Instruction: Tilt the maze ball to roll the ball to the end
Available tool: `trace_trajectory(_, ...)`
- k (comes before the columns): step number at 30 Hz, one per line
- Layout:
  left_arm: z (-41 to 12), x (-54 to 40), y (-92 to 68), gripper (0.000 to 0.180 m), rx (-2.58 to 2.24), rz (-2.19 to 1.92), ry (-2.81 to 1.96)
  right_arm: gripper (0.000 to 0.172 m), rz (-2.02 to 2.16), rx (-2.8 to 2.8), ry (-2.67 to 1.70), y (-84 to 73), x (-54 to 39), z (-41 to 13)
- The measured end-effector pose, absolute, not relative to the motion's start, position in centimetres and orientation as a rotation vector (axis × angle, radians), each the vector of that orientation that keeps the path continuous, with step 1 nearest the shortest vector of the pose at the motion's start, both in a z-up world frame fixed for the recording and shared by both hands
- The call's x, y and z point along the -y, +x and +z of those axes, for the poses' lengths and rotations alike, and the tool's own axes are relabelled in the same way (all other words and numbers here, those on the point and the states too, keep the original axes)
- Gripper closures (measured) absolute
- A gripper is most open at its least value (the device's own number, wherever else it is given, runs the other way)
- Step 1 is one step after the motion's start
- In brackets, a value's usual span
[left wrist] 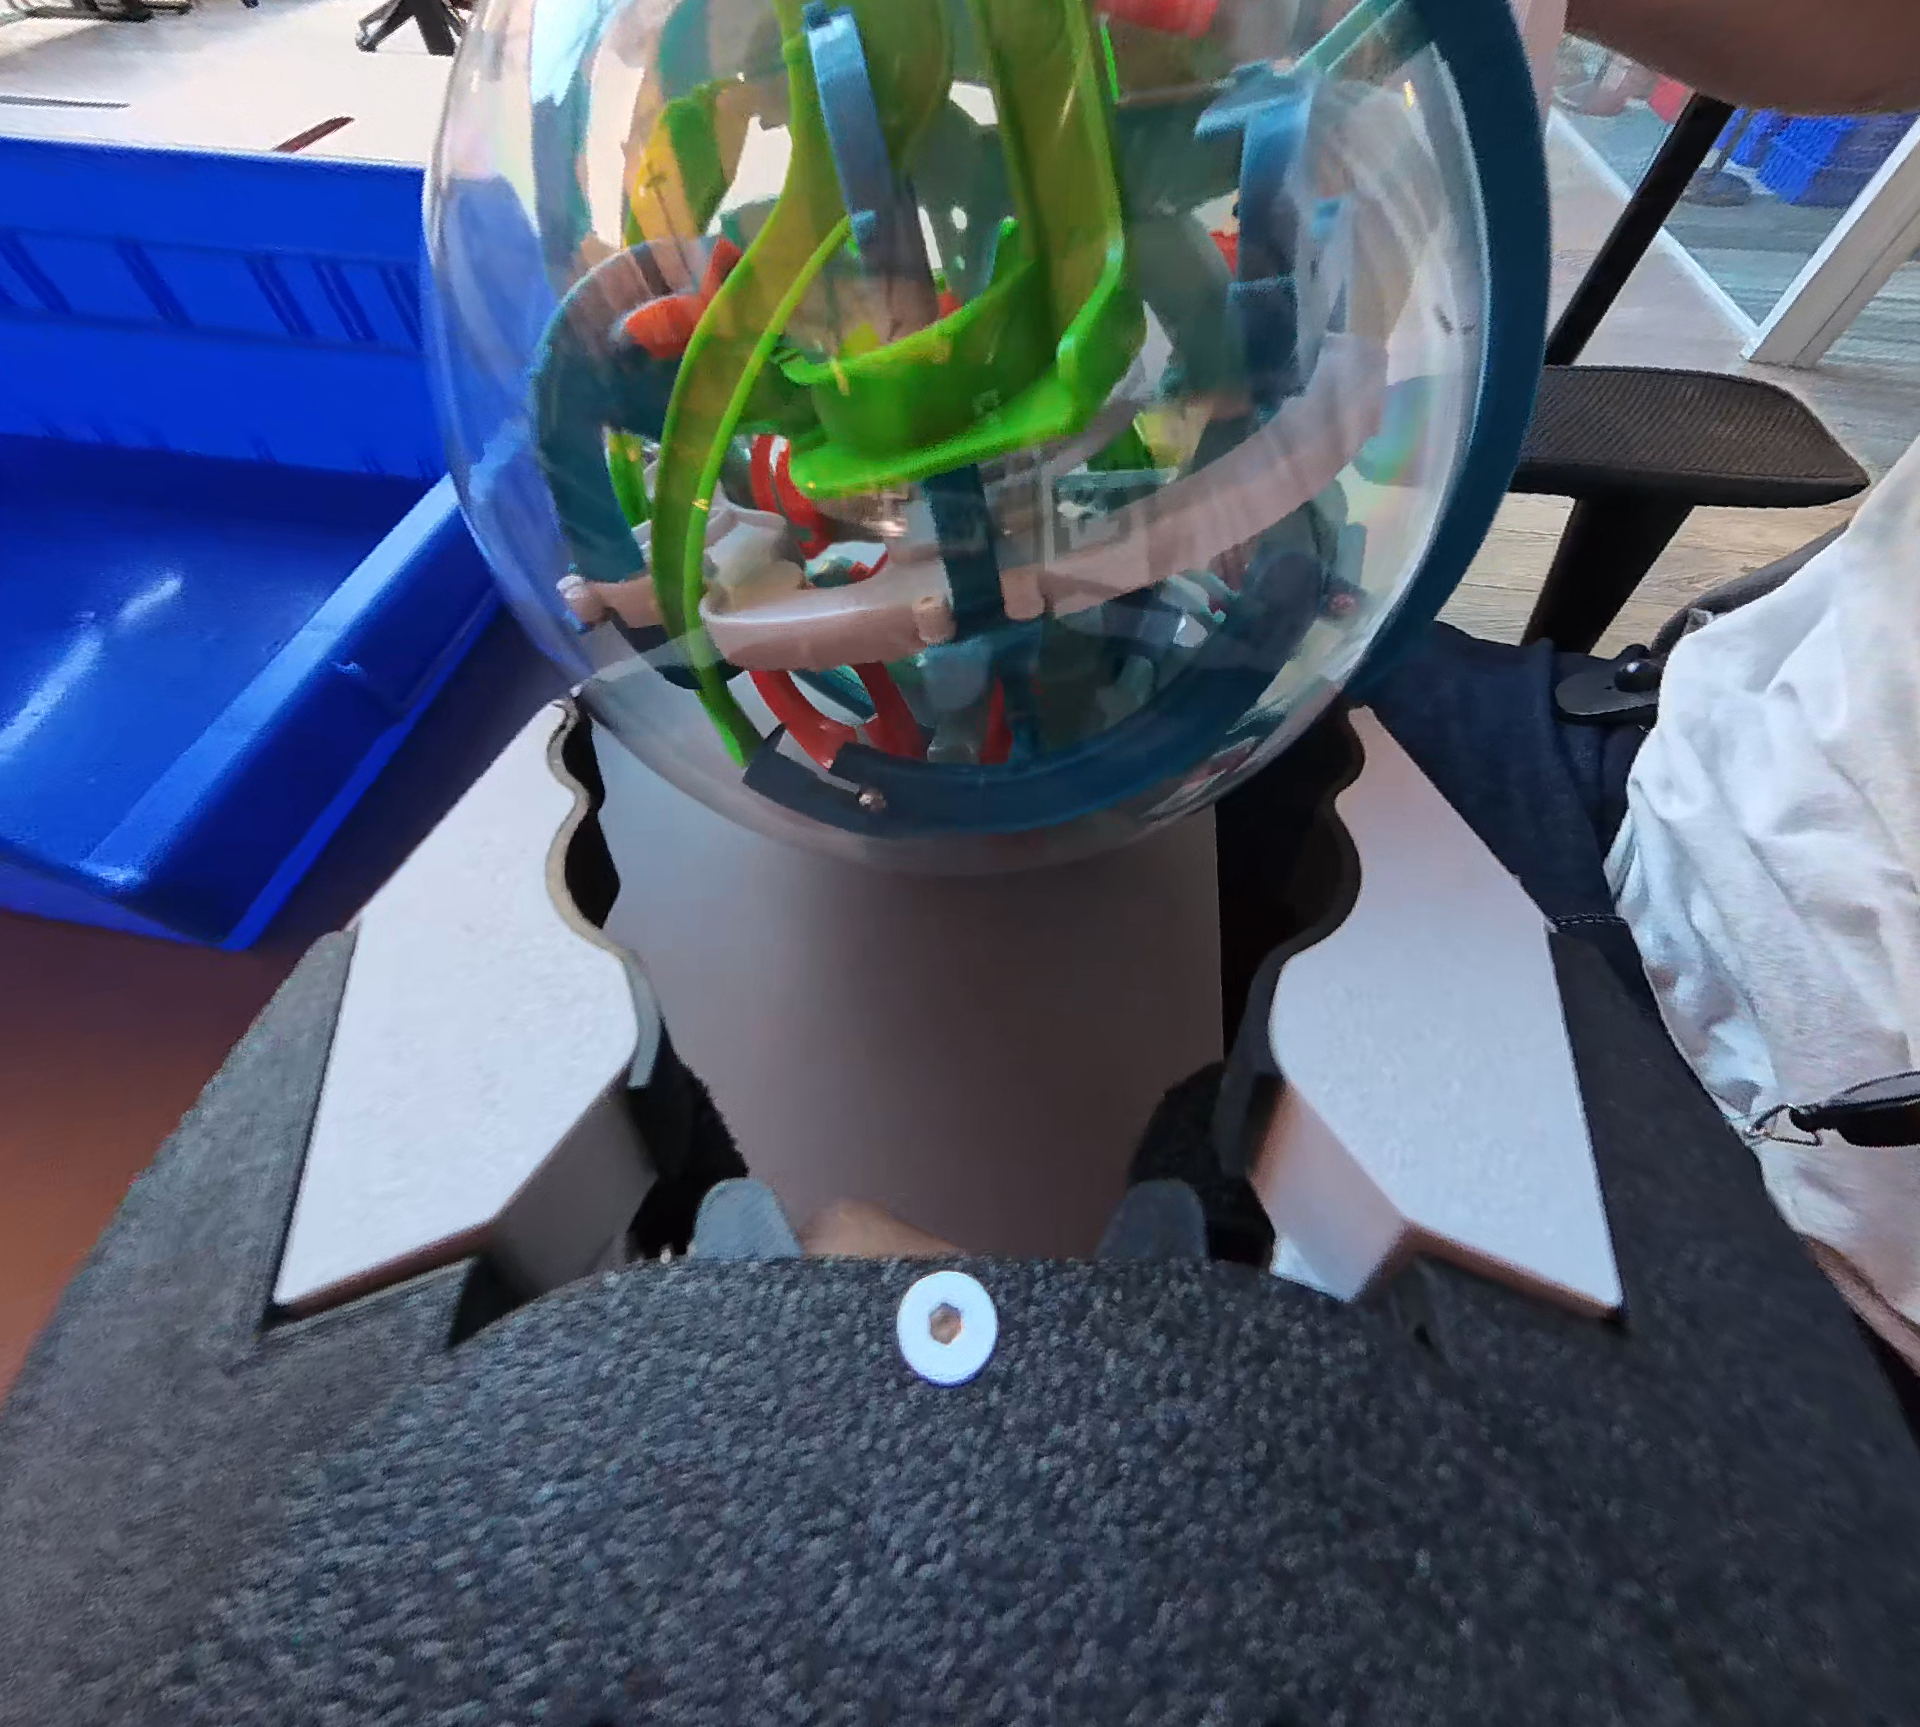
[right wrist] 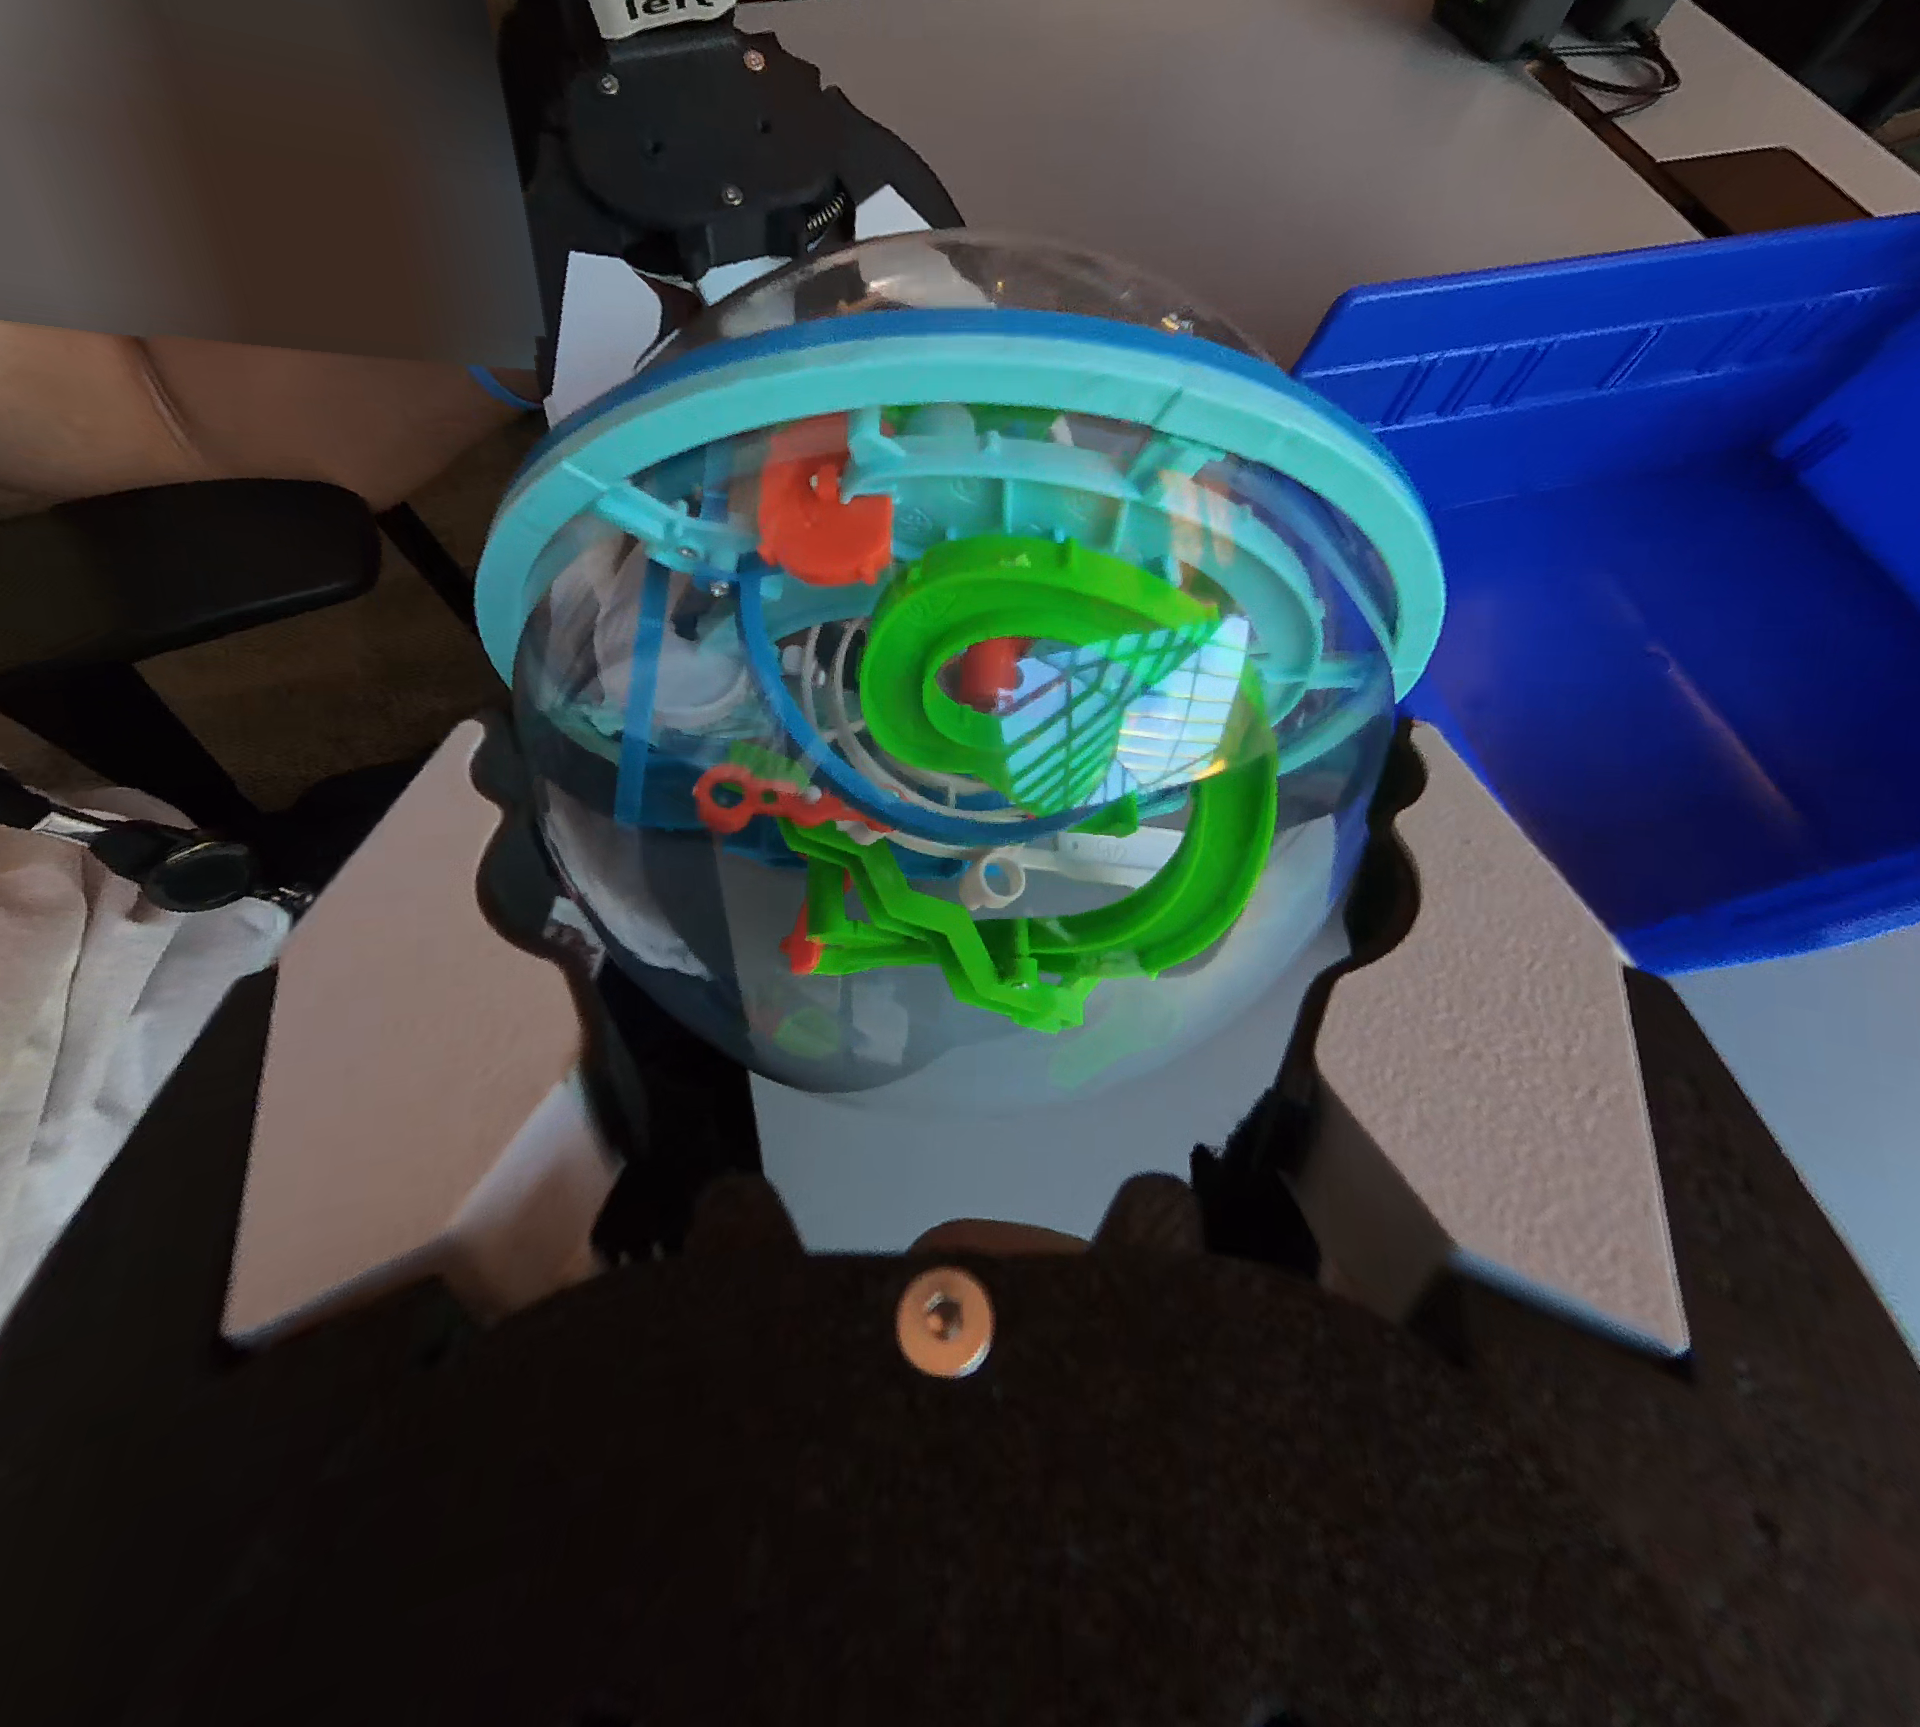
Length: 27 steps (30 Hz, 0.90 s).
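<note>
Right tongs (right wrist: 940, 846) clamp maze ball (right wrist: 935, 690); left tongs (left wrist: 961, 732) grip it too; blue bin (right wrist: 1662, 638) beside.

You see clear maze ball (right wrist: 935, 690): green, red, white tracks, light-blue ring (right wrist: 582, 514). Bright blue bin (right wrist: 1662, 586). Grey table (right wrist: 1195, 119).

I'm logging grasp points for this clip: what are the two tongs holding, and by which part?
Both hold the clear maze ball above the table: right tongs across its lower half, below the teal ring; left tongs on the opposite side.
</note>
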<state>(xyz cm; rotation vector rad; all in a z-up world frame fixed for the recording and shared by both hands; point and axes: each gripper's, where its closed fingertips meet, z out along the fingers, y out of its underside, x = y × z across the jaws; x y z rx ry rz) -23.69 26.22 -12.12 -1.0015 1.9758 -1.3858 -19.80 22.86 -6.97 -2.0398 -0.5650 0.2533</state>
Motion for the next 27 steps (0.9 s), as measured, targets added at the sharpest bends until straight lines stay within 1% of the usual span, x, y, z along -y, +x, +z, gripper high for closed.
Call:
trace_trajectory(6, -11.9, -25.8, -23.4, 0.048, -1.978, -1.355, -0.99, 0.018, 0.39, 0.434, -2.044, -19.6, -22.4, -6.0)
trace_trajectory(11, -11.8, -25.8, -23.3, 0.048, -1.977, -1.36, -0.995, 0.019, 0.384, 0.376, -2.069, -19.4, -22.7, -6.0)
trace_trajectory(13, -11.7, -25.7, -23.3, 0.049, -1.977, -1.365, -0.995, 0.024, 0.334, 0.388, -2.088, -19.1, -22.8, -6.4)
trace_trajectory(19, -11.8, -25.9, -23.3, 0.052, -1.967, -1.382, -1.0, 0.022, 0.357, 0.378, -2.077, -18.7, -22.8, -6.5)
trace_trajectory(27, -12.0, -25.8, -22.7, 0.05, -1.973, -1.379, -1.003, 0.023, 0.383, 0.368, -2.067, -18.1, -22.5, -7.0)
